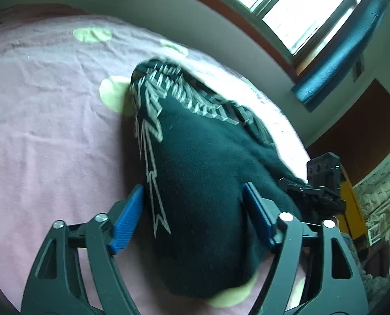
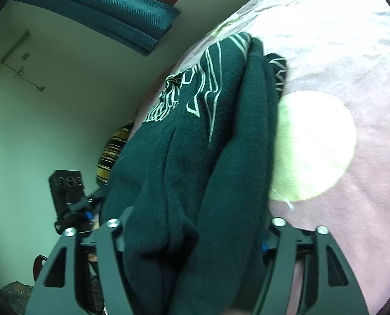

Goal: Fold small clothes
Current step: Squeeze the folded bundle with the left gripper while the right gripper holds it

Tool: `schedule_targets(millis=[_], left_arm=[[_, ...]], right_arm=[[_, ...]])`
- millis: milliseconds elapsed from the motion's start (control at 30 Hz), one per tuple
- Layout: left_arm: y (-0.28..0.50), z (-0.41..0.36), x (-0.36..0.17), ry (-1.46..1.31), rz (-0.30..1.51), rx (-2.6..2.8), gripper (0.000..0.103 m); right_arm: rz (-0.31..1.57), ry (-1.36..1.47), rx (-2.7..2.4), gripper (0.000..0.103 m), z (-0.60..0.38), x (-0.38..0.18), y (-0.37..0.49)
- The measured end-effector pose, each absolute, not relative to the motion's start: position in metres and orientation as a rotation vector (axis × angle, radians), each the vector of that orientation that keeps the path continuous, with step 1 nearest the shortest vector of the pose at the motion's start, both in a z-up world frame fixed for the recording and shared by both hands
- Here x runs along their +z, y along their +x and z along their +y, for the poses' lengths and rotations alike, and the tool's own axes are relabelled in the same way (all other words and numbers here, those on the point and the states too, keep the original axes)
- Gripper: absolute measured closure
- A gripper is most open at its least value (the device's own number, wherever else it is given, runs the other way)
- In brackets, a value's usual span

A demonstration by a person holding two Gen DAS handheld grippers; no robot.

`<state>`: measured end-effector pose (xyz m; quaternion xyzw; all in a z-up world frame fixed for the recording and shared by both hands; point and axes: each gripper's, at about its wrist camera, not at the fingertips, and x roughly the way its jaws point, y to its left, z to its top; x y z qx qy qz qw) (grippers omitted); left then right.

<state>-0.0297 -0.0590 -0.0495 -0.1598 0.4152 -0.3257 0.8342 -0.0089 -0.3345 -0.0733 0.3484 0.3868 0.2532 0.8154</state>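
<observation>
A: Dark green knit garment with white line print [image 1: 200, 173] lies bunched on the pink spotted bedsheet [image 1: 50, 131]. L gripper [image 1: 193, 215]?

B: Open, straddling cloth, no pinch. R gripper [image 2: 195, 236] pads hidden, can't tell. Lower evenly, flatten the fold before you withdraw.

Daylight is admitted through an overexposed window [image 1: 300, 8] at one o'clock; glare on the bedsheet [image 1: 50, 136]. Motion blur, green cast, dark fisheye-vignetted corners are seen.
</observation>
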Motion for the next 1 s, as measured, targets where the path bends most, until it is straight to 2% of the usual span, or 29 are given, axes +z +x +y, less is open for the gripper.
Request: schedule_targets(millis=[100,233,433,567,633,667,700,800,900,1000], left_arm=[[-0.023,-0.046,-0.035,-0.345,0.84,-0.737,0.018],[0.018,-0.059,-0.032,-0.282,0.871,-0.73,0.017],[0.095,-0.094,-0.061,-0.311,1.014,-0.699,0.017],[0.135,-0.106,-0.082,-0.332,1.074,-0.672,0.018],[0.15,-0.114,-0.09,-0.338,1.095,-0.674,0.038],[0.155,-0.118,-0.09,-0.327,1.099,-0.666,0.05],[0.158,-0.12,-0.09,-0.319,1.101,-0.655,0.058],[0.165,-0.125,-0.091,-0.309,1.119,-0.647,0.063],[0.164,-0.125,-0.094,-0.292,1.119,-0.641,0.064],[0.16,-0.126,-0.091,-0.266,1.084,-0.643,0.064]], right_arm=[[0.811,0.725,0.532,0.031,-0.349,-0.062,-0.014],[0.75,0.798,0.499,0.028,-0.382,-0.052,0.005],[0.791,0.948,0.473,0.027,-0.406,-0.074,0.081],[0.81,0.947,0.481,0.027,-0.399,-0.081,0.12],[0.834,0.916,0.514,0.055,-0.39,-0.077,0.134],[0.841,0.895,0.512,0.06,-0.387,-0.074,0.137],[0.836,0.877,0.506,0.065,-0.385,-0.071,0.138],[0.797,0.881,0.5,0.068,-0.387,-0.073,0.134],[0.802,0.982,0.51,0.069,-0.395,-0.1,0.134],[0.783,0.972,0.514,0.069,-0.395,-0.097,0.13]])
